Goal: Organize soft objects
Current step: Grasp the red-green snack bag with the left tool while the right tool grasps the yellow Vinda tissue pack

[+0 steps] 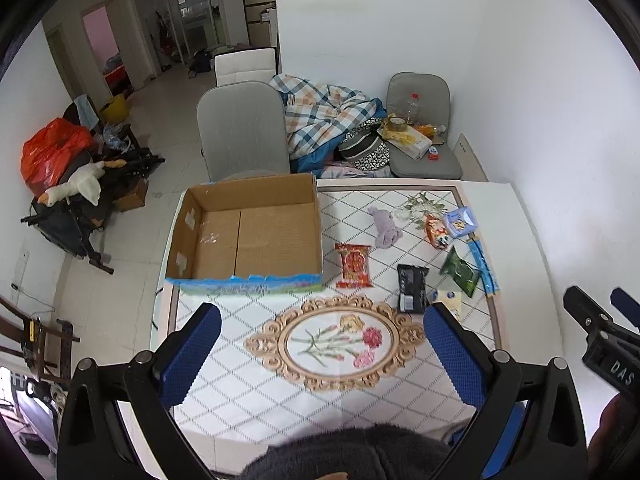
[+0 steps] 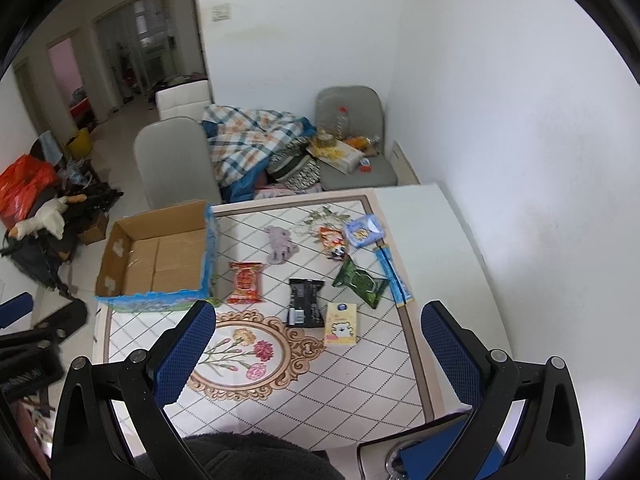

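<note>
An empty cardboard box [image 1: 248, 236] [image 2: 160, 256] stands at the table's far left. To its right lie a red packet [image 1: 353, 266] [image 2: 245, 282], a black packet [image 1: 412, 288] [image 2: 305, 302], a purple soft toy [image 1: 385, 227] [image 2: 280, 245], a green packet [image 1: 461, 270] [image 2: 361, 282], an orange packet [image 1: 436, 231] [image 2: 332, 240], a blue tissue pack [image 1: 461, 221] [image 2: 364, 231], a yellow tissue pack [image 2: 341, 324] and a blue stick pack [image 2: 394, 276]. My left gripper [image 1: 320, 316] and right gripper [image 2: 316, 316] are both open and empty, high above the table's near part.
The table [image 2: 448, 240] has a tiled floral cover and stands against a white wall on the right. Two grey chairs [image 1: 244, 128] with a plaid quilt [image 1: 328, 116] and clutter stand behind it. The right gripper shows at the right edge of the left wrist view [image 1: 600, 312].
</note>
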`<action>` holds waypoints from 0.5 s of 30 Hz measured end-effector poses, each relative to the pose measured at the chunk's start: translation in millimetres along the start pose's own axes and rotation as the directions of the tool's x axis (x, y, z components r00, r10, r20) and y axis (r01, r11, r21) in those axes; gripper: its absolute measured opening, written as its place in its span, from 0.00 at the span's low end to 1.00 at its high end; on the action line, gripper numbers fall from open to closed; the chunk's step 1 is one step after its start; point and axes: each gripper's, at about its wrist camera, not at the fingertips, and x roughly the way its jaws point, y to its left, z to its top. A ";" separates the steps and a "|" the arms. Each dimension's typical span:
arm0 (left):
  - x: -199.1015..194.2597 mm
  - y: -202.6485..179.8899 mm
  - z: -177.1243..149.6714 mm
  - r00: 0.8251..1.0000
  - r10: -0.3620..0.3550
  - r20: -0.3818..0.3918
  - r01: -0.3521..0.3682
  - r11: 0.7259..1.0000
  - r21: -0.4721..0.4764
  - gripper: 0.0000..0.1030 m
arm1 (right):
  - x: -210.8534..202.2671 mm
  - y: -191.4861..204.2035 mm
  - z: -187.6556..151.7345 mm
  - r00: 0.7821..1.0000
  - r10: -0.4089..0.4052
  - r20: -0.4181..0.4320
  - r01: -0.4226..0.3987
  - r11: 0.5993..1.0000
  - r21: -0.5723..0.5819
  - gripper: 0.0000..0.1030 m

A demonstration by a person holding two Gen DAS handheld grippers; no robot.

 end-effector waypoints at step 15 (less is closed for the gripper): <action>304.9 -80.2 50.8 0.892 0.045 -0.450 0.030 0.987 0.159 1.00 | 341.0 -84.1 -40.2 0.848 0.041 -0.528 0.050 0.987 0.156 1.00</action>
